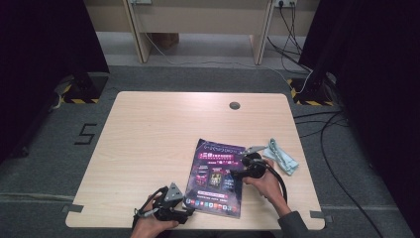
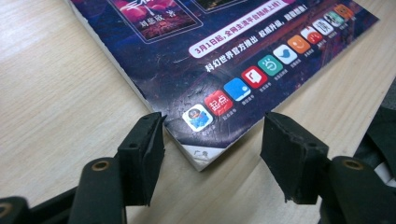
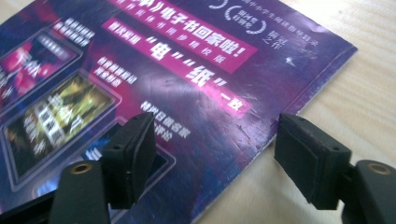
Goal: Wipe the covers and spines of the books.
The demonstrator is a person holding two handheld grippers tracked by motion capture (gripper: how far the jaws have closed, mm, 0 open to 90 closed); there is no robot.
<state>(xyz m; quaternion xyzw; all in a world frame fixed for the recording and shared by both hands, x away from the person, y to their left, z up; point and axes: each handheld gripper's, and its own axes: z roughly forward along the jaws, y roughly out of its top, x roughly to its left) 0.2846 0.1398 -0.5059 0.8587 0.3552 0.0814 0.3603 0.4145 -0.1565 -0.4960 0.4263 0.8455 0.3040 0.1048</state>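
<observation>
- A magazine (image 1: pixel 216 177) with a dark purple cover lies flat on the light wooden counter (image 1: pixel 148 144), toward the person's edge and right of the counter's middle.
- The left tongs (image 1: pixel 187 210) sit at the magazine's near left corner. In the left gripper view that corner (image 2: pixel 201 158) lies between the two black jaws, which stand spread on either side of it with a gap to each pad, so nothing is pinched.
- The corner's white page edges show under the cover, with a row of coloured app icons (image 2: pixel 254 77) printed just above it.
- The right tongs (image 1: pixel 236 168) are at the magazine's right edge, about halfway along it. In the right gripper view the jaws are spread: one hovers above the cover, the other is off the magazine over bare wood; the magazine's edge runs between them and neither pad presses on it.
- A pale blue cloth (image 1: pixel 281 156) lies crumpled on the counter just right of the magazine's far right corner, beyond the right hand (image 1: pixel 270 184).
- A small round grey cap (image 1: pixel 235 105) sits in the counter well beyond the magazine's far edge.
</observation>
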